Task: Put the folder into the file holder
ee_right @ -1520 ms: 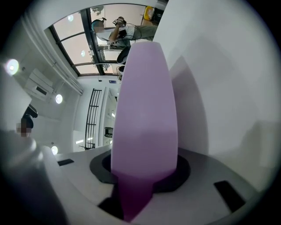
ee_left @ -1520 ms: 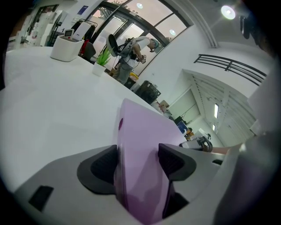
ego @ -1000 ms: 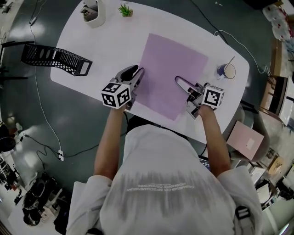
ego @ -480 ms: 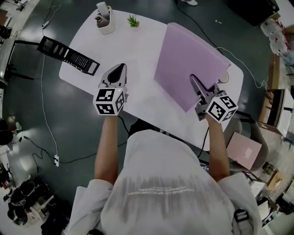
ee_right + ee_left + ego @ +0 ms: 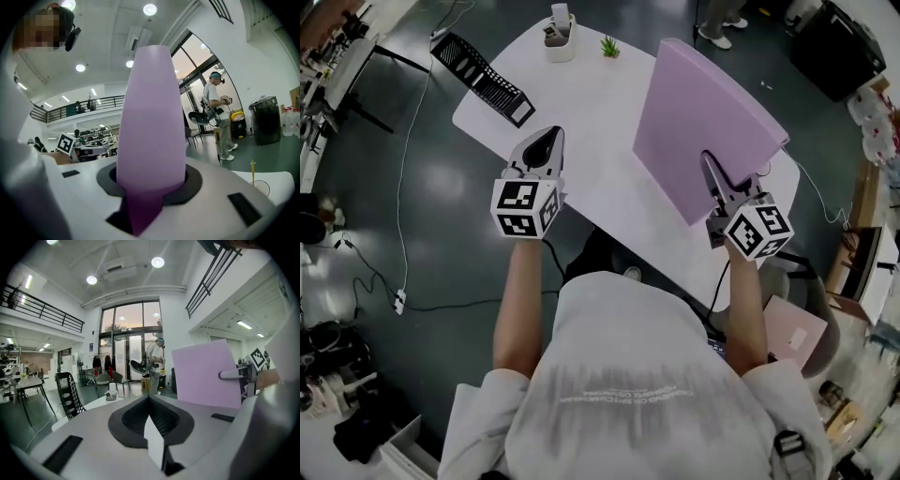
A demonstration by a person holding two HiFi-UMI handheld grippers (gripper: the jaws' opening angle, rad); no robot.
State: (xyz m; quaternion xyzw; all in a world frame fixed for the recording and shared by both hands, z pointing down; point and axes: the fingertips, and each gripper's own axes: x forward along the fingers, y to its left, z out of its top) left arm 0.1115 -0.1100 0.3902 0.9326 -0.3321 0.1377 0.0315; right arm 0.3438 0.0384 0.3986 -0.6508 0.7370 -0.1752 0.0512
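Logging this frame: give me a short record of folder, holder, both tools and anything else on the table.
folder: purple, held near upright over the right side of the table
holder: black mesh, table's far-left edge, no folder in it
left tool: shut, empty, in the air
right tool: shut on the folder's near edge
other: white pot and small plant at the far edge
task: folder not yet in holder

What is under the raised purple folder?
White table shows beside the folder, held up by the right gripper. The tabletop beneath it is covered, so anything there cannot be seen.
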